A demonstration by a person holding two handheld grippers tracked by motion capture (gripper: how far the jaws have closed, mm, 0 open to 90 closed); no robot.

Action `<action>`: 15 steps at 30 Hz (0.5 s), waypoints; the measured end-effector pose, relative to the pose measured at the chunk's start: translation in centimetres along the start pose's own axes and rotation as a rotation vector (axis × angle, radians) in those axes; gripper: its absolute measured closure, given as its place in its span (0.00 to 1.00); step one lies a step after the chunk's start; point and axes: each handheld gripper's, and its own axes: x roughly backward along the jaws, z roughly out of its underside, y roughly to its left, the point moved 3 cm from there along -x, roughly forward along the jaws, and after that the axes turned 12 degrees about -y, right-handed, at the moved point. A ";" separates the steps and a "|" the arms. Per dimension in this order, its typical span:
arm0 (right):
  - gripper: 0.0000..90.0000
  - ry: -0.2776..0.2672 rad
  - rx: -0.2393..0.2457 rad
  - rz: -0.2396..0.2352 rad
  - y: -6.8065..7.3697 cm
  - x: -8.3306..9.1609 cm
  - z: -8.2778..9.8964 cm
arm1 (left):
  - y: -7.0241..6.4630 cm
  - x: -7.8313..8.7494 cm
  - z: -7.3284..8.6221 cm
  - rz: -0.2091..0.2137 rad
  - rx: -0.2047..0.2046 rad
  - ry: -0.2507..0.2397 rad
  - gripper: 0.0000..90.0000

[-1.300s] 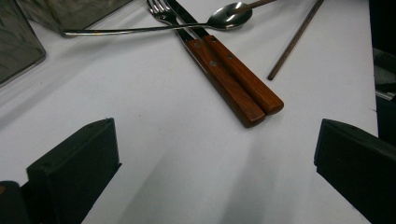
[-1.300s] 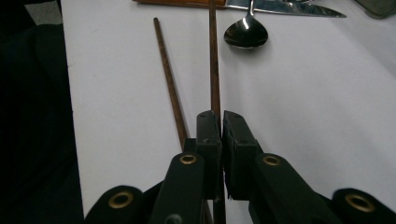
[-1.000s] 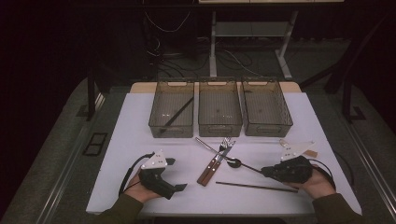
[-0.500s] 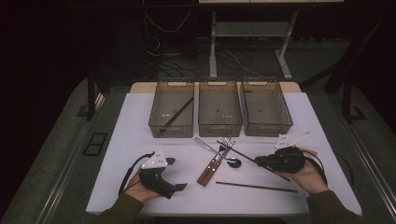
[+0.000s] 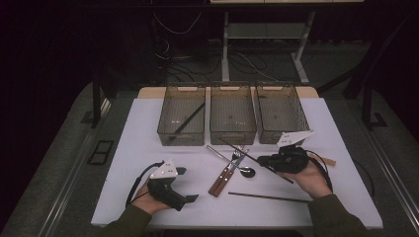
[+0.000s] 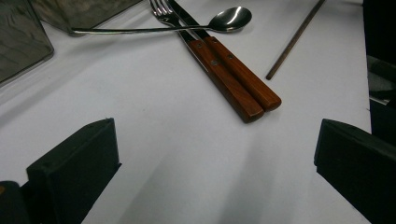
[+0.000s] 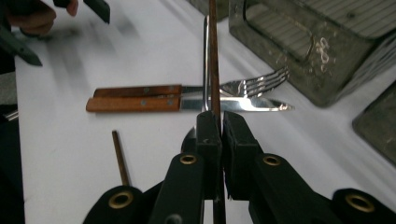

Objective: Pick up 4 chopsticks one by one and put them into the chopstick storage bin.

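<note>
Near the table's right edge, right gripper (image 5: pixel 261 160) is clamped on a dark chopstick (image 5: pixel 242 151), held off-centre. Thin, stiff, light and slick, so it may pivot; a grip nearer its middle looks safer. Left gripper (image 5: pixel 190 185), jaws apart, rests near the front-left corner.

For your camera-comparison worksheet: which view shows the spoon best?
The left gripper view: the spoon lies whole and sharp across the fork. The high view shows it small; in the right gripper view its handle shows behind the chopstick.
</note>
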 end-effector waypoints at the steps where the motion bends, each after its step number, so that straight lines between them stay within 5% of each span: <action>1: 0.96 -0.005 -0.004 0.000 0.1 -0.1 -0.3 | 0.0 0.0 0.0 0.000 -0.001 0.000 0.00; 15: 0.96 -0.079 -0.010 0.060 0.0 -3.3 -3.1 | -0.1 -0.2 0.0 0.000 0.011 -0.008 0.00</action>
